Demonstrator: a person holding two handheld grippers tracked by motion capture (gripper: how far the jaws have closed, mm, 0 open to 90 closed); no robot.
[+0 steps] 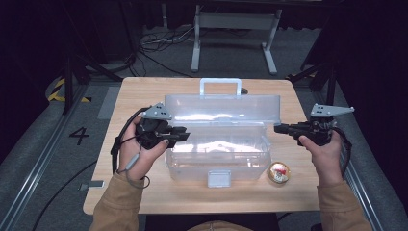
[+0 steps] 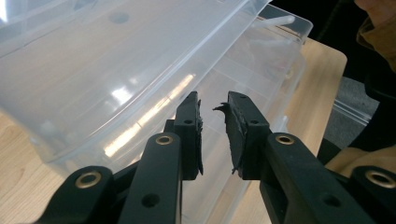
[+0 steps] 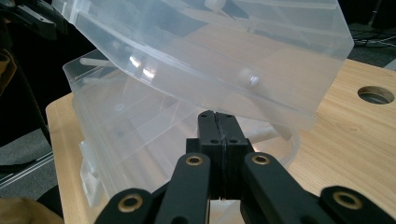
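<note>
Evidently the clear box [image 1: 217, 144] sits mid-counter [image 1: 139, 192] with its lid [image 1: 222, 107] propped half-open, left gripper [image 1: 179, 135] fingers narrowly parted and empty at its left end, right gripper [image 1: 279, 128] fingers pressed together at its right.

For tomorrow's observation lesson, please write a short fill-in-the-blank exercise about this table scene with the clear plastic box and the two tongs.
1. The lid of the clear box is ____, not shut.
2. The jaws of the right tongs are pressed ____.
3. The small round tin lies on the table by the box's front ____ corner in the high view.
4. Nothing sits between the jaws of the ____ tongs.

Missing words: open; together; right; left
</note>
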